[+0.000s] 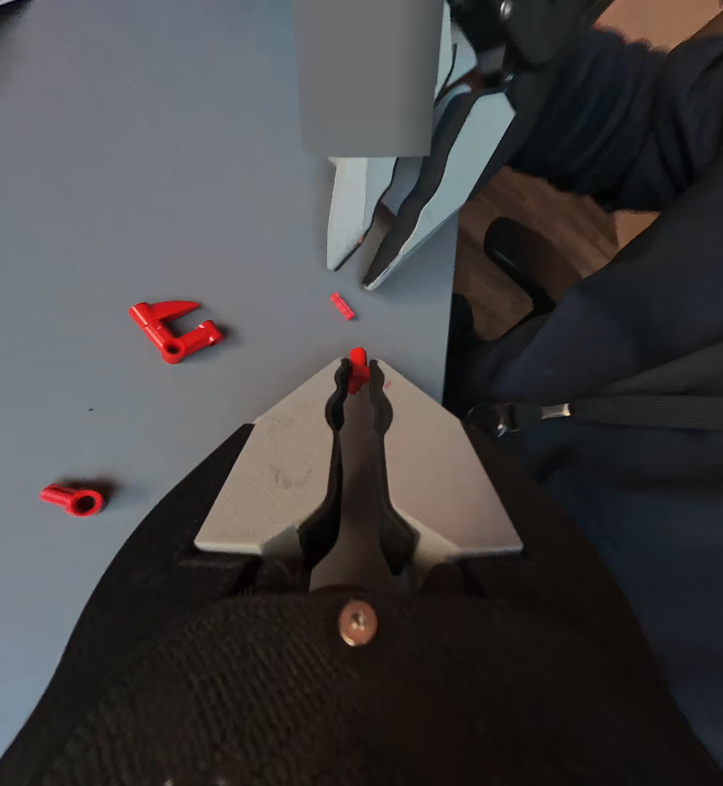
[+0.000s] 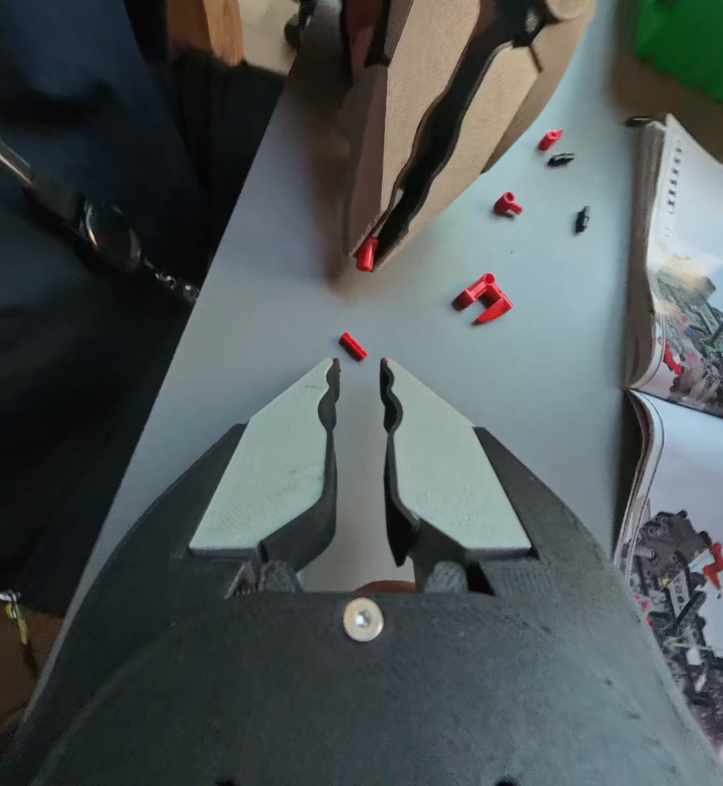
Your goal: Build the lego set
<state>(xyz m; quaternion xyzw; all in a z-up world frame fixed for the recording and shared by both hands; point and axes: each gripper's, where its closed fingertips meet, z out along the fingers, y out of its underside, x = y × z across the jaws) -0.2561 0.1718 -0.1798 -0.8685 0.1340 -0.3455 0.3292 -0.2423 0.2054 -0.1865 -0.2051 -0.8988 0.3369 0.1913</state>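
My left gripper (image 1: 357,361) is shut on a small red connector piece (image 1: 357,369) just above the grey table near its edge; it also shows in the right wrist view (image 2: 366,254). My right gripper (image 2: 359,360) is open and empty, its tips just short of a small red axle pin (image 2: 353,346) lying on the table, also seen in the left wrist view (image 1: 342,305). A red claw-shaped assembly (image 1: 172,329) lies to the left; it also shows in the right wrist view (image 2: 483,297).
A red tube connector (image 1: 72,499) lies at the left. More red pieces (image 2: 507,205) (image 2: 550,139) and black pins (image 2: 580,219) (image 2: 560,159) lie farther off. An open instruction booklet (image 2: 691,383) covers the right. The table edge (image 1: 451,340) and a person's dark clothing are close by. Some 5 centimeters of space lies between my two pairs of fingers.
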